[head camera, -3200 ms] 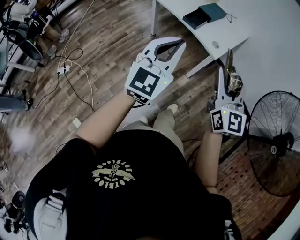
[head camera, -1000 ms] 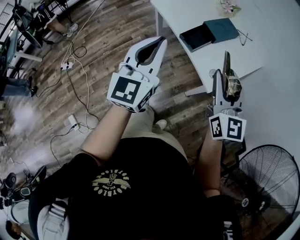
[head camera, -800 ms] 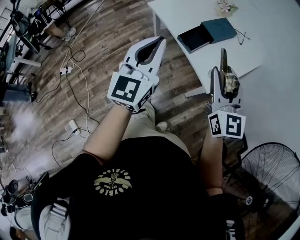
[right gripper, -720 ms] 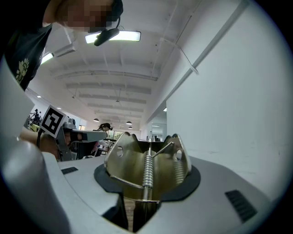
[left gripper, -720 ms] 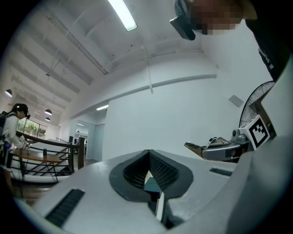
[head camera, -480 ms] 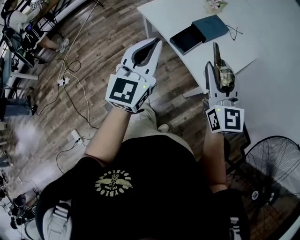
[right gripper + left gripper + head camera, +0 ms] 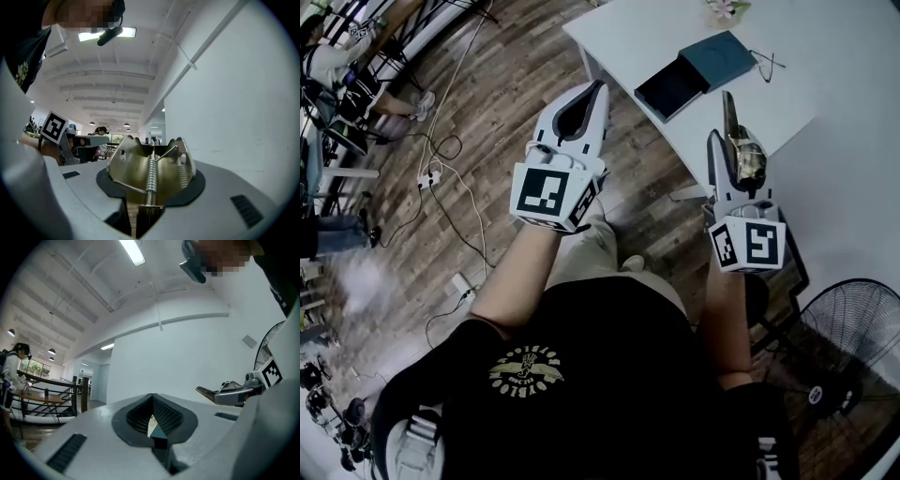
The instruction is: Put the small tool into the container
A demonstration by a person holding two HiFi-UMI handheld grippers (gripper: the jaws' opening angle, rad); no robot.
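In transit — right gripper (image 7: 735, 148) clamps brass-coloured metal spring clip (image 7: 150, 174), left gripper (image 7: 594, 92) closed, empty — next: lower into open dark-teal box (image 7: 670, 89).

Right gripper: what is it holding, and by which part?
A brass-coloured metal spring clip, pinched between the jaws of the right gripper by its lower body; its winged upper end stands clear of the pads.
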